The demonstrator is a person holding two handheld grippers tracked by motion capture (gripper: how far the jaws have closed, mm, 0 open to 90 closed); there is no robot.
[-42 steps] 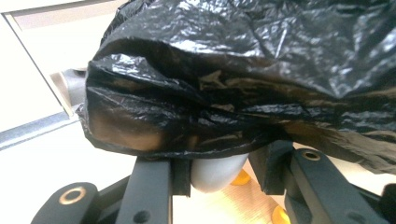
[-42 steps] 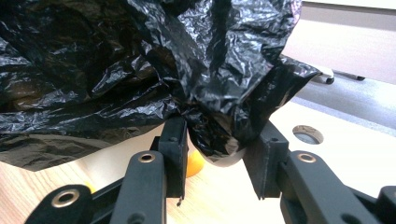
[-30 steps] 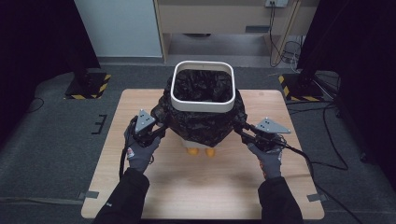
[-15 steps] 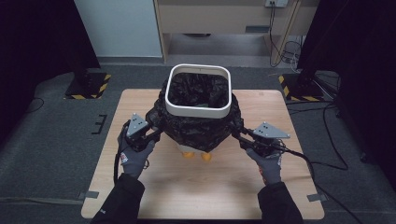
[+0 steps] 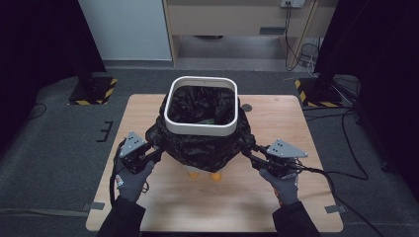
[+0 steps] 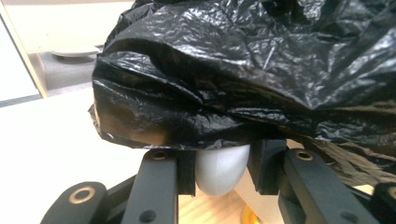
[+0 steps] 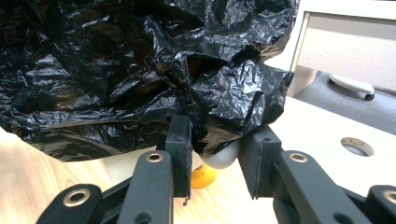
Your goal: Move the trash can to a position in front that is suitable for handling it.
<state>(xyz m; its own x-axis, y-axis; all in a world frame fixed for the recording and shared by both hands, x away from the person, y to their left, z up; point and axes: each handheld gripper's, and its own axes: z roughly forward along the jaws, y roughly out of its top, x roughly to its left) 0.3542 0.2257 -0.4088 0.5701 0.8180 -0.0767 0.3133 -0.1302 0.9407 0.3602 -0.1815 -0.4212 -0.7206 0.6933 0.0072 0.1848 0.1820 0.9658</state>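
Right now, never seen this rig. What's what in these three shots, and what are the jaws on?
No robot arm: a person holds a handheld gripper in each gloved hand. The high view looks down on a wooden table; the other two come from cameras riding on each gripper. On the table stands a white bin with a black bag draped over its rim. The left gripper and right gripper each have their jaws around a grey rounded part under the bag's edge, either side of the bin.

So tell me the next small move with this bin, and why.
Probably set the bin gently down on the table: it seems lifted, each hand-held gripper, left and right, clamps its bag-covered side, and its orange feet appear just above the wood.
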